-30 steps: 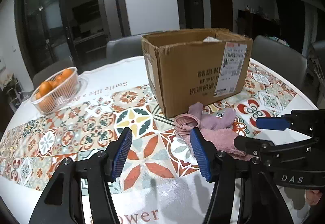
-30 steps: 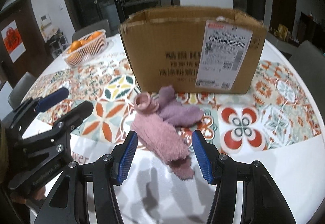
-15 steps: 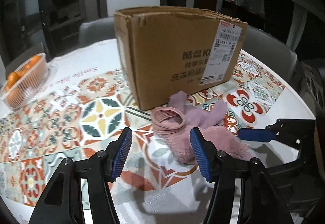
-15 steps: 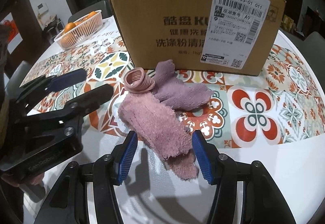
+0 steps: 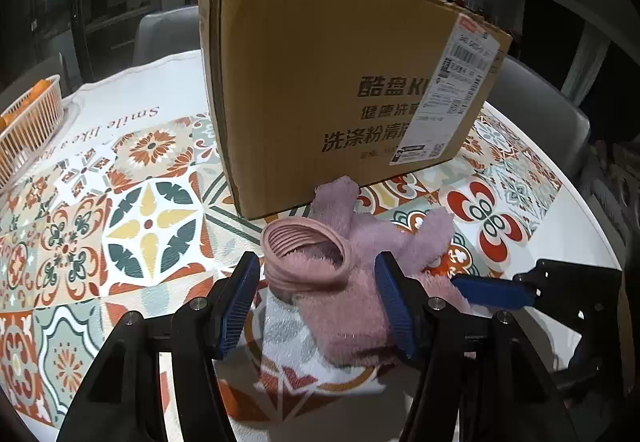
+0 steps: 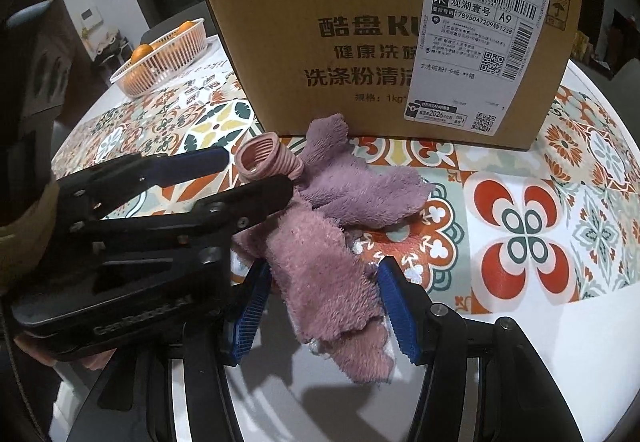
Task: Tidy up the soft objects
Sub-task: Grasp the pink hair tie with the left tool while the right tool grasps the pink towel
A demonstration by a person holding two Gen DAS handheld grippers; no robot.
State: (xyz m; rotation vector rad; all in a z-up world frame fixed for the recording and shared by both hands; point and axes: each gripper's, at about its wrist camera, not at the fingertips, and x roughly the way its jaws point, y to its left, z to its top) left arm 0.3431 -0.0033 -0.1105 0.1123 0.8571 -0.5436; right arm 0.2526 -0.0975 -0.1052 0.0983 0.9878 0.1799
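Both grippers are in over the sock pile now, just in front of the box (image 6: 384,41) on the patterned table (image 5: 132,226). The left gripper (image 5: 316,296) stands wide open, nothing held, its blue pads either side of the pink sock's ribbed cuff (image 5: 306,256). The right gripper (image 6: 324,308) is spread wide too, empty, straddling the pink sock (image 6: 320,266) at its near end. The purple sock (image 6: 360,189) lies crumpled just behind, touching the pink one and partly under it. These look light, fluffy and floppy; they should squash flat and sag from any grip. The cuff looks the firmest place to pinch, and a bite through bunched fabric should hold better than one on a loose edge. The basket (image 6: 164,57) sits far left.
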